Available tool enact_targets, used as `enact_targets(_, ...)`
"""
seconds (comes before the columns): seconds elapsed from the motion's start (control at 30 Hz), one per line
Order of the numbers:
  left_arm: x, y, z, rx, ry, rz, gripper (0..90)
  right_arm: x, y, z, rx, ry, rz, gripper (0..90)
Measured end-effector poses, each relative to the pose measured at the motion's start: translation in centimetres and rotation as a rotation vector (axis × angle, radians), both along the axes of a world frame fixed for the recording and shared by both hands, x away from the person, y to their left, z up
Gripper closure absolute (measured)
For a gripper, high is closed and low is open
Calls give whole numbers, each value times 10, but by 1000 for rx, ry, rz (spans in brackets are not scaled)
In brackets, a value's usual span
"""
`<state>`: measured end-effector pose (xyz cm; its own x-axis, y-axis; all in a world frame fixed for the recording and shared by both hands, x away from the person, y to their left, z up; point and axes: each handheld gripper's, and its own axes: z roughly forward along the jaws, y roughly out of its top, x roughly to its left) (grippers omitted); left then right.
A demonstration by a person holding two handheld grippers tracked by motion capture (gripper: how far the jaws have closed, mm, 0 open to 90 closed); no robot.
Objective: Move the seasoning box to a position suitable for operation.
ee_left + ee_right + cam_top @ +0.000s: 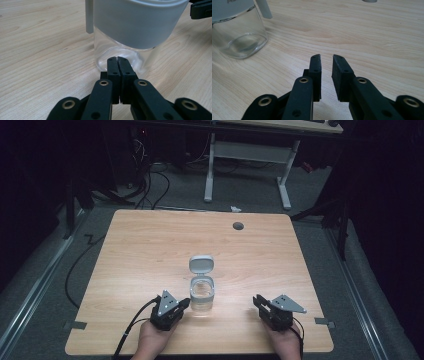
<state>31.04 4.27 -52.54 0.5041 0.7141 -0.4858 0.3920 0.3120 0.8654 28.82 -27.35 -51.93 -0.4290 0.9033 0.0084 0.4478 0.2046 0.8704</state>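
A clear, square-sided glass jar with a grey plastic collar and a flipped-open grey hinged lid (202,290) stands upright near the front middle of the pale wooden tabletop (150,245), between the two hands. It looks empty, so probably light for its size, but the glass is stiff, smooth and breakable — likely slippery under hard pads, and it could skid or tip if pushed low on one side. The matte grey collar seems the safer place to take hold, across two flat opposite faces; the raised lid, hanging on a thin hinge, is a poor handle. The left claw (184,303) has its jaws pressed together with nothing between them, its tips right at the jar's lower glass wall, touching or very nearly so — I cannot tell which. The right claw (259,302) stands partly open with a narrow gap and holds nothing; it sits apart from the jar on the other side, pointing past it over bare wood.
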Motion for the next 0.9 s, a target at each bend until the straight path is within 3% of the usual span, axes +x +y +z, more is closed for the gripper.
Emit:
enact_targets(0.2, -5, 7, 2, -9, -6, 5, 860, -1, 2, 0, -6, -2, 6, 784)
enact_targets(0.5, -21, 9, 10, -37, -26, -25, 900, 0, 6, 0, 13, 8, 29, 805)
enact_targets(0.63, -27, 3, 8, -42, -24, -55, 900, 2, 15, 4, 34, 18, 52, 843)
enact_targets(0.9, -26, -10, 1, -59, 1, -100, 900, 16, 44, 11, 13, 14, 71, 884)
